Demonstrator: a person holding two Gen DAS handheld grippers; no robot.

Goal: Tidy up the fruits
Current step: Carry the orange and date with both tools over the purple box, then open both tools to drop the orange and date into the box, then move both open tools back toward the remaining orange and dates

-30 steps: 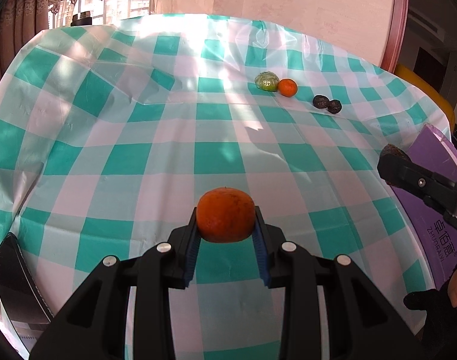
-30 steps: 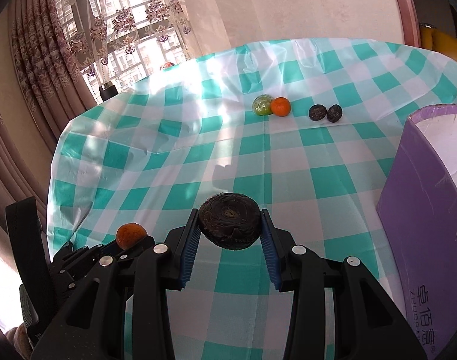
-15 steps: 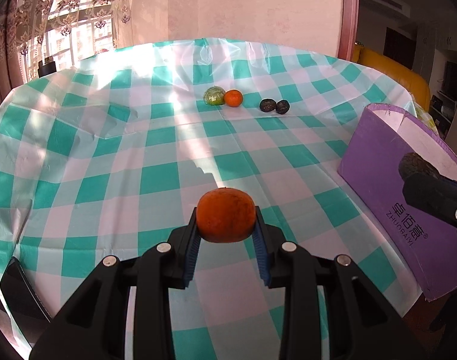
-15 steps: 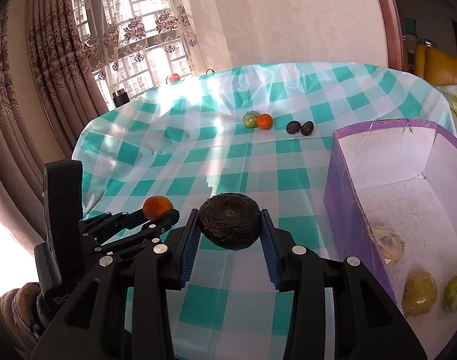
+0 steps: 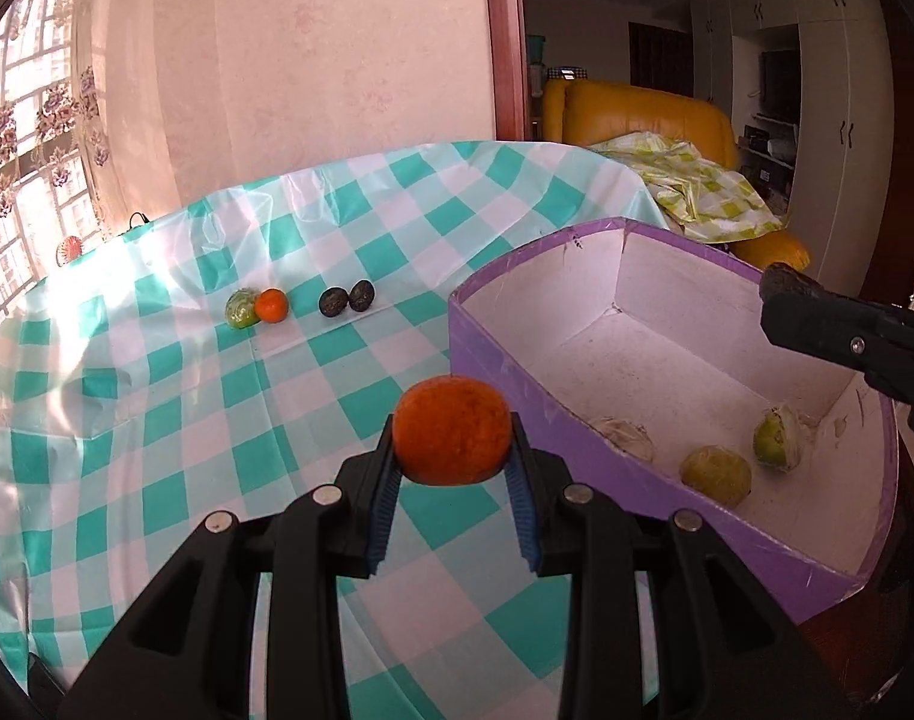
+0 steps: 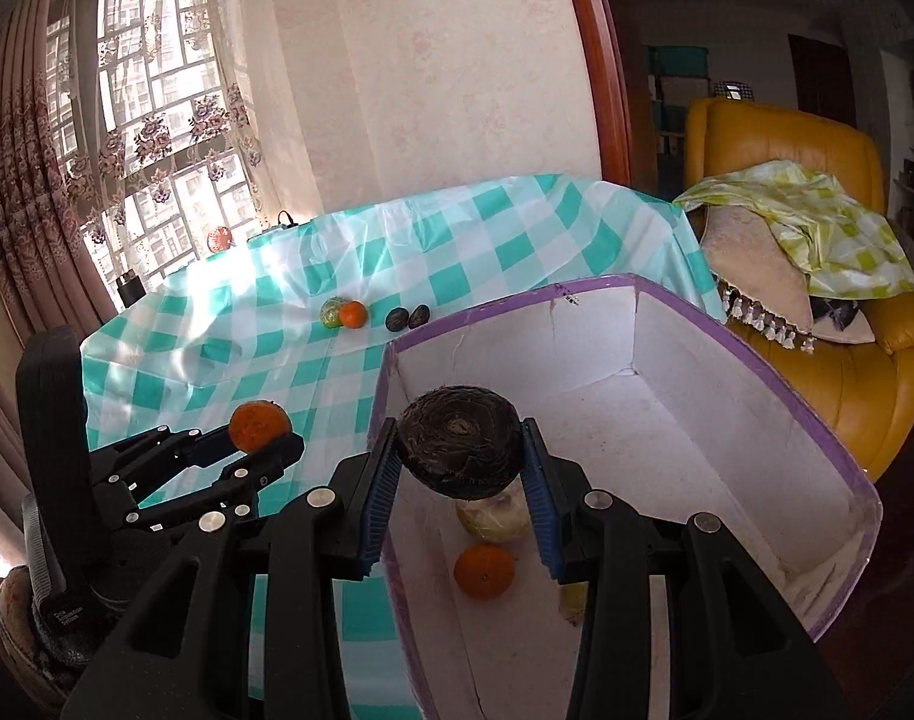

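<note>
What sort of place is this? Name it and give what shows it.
Most likely a home living or dining room. A table under a checked tablecloth stands by a window with lace curtains, and a yellow leather armchair sits behind the purple box, with cupboards beyond.

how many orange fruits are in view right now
3: one held in the left gripper, one on the tablecloth beside a green fruit, one inside the purple box. Others may be hidden.
</note>
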